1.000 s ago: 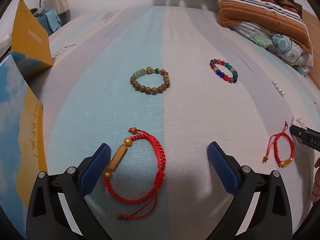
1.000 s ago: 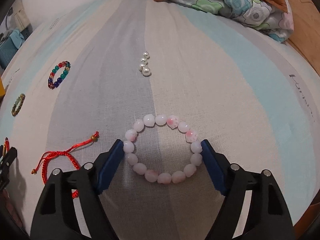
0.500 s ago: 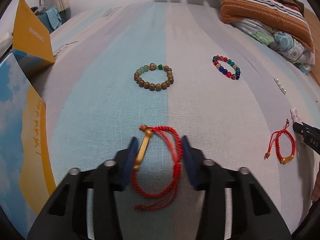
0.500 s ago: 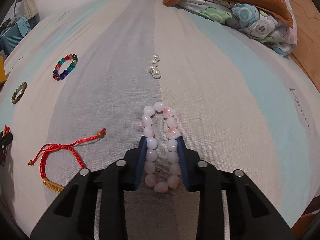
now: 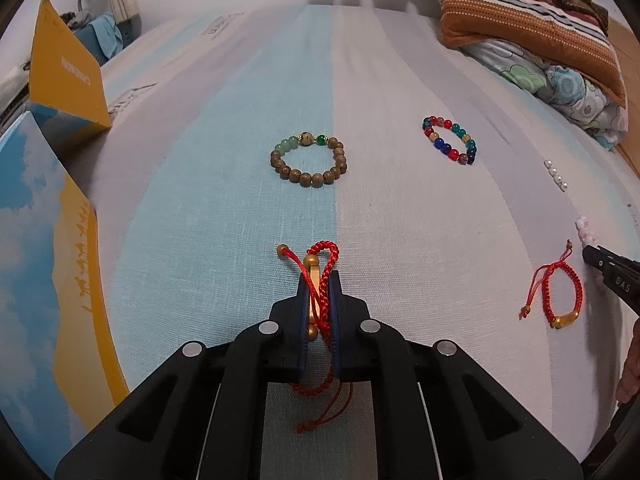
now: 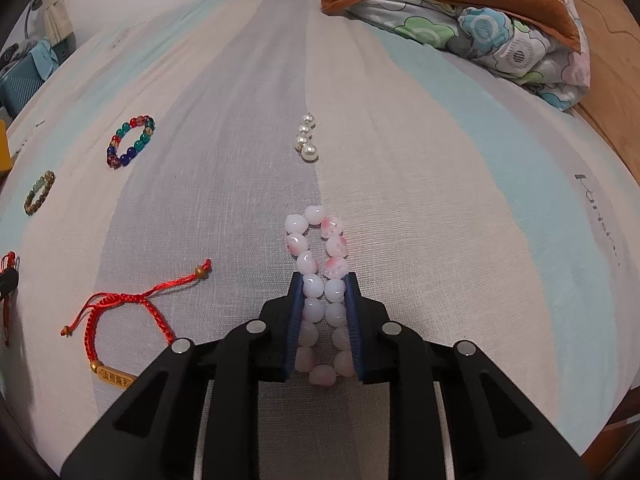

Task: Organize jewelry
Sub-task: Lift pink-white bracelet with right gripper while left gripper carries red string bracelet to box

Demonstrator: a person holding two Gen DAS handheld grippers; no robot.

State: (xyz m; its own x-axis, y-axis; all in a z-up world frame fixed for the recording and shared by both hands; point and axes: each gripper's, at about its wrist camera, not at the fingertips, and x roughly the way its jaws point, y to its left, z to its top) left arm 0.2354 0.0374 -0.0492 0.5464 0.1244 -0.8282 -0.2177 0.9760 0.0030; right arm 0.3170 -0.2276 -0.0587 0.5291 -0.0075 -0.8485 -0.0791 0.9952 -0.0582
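Striped bedsheet (image 5: 240,128) is carrying the jewelry. Your left tongs (image 5: 319,304) are pinching the red cord bracelet (image 5: 318,280), your right tongs (image 6: 323,304) the pink bead bracelet (image 6: 320,264), right of it. Be lifting both straight, grips firm.

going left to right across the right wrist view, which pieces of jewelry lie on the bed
brown bead bracelet → red cord bracelet → multicolored bead bracelet → pearls → pink bead bracelet, clamped in the right gripper.
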